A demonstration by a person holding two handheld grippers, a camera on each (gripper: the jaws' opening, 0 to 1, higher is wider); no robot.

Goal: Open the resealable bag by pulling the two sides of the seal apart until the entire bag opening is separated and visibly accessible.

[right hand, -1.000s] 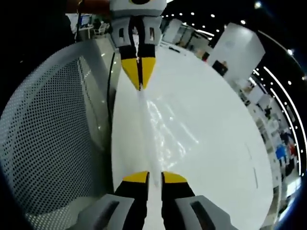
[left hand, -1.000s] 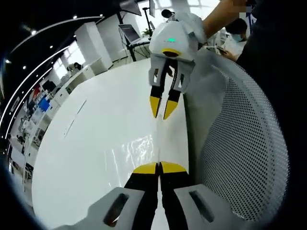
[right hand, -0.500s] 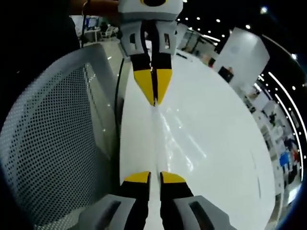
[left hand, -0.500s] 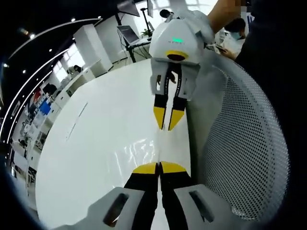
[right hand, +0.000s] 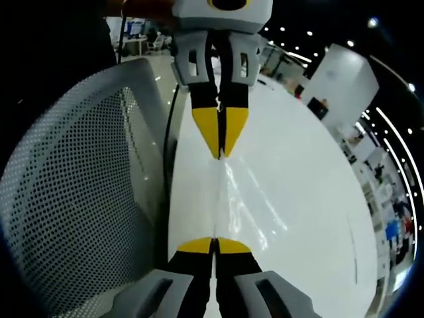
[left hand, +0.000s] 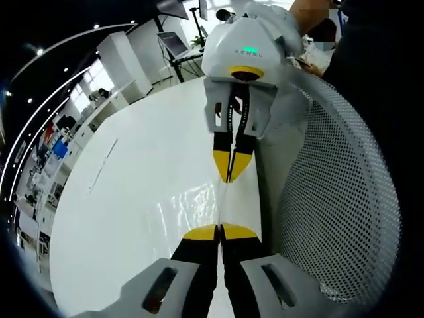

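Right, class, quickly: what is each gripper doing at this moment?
Left gripper: closed on the clear bag.
Right gripper: closed on the same bag's edge.

Facing each other closely over the white desk [left hand: 132, 199], left gripper [left hand: 219, 232] and right gripper [left hand: 230, 173], jaws of both pinched on the clear resealable bag [left hand: 224, 199] stretched between them, leaving little gap there. Crowding one side just beside both grippers: a perforated mesh chair back [left hand: 338, 199], blocking passage there. Lying bare and glossy on the other side, wide desk surface [right hand: 298, 199], offering free room. Standing well apart beyond the desk edge, office furniture [left hand: 126, 56].
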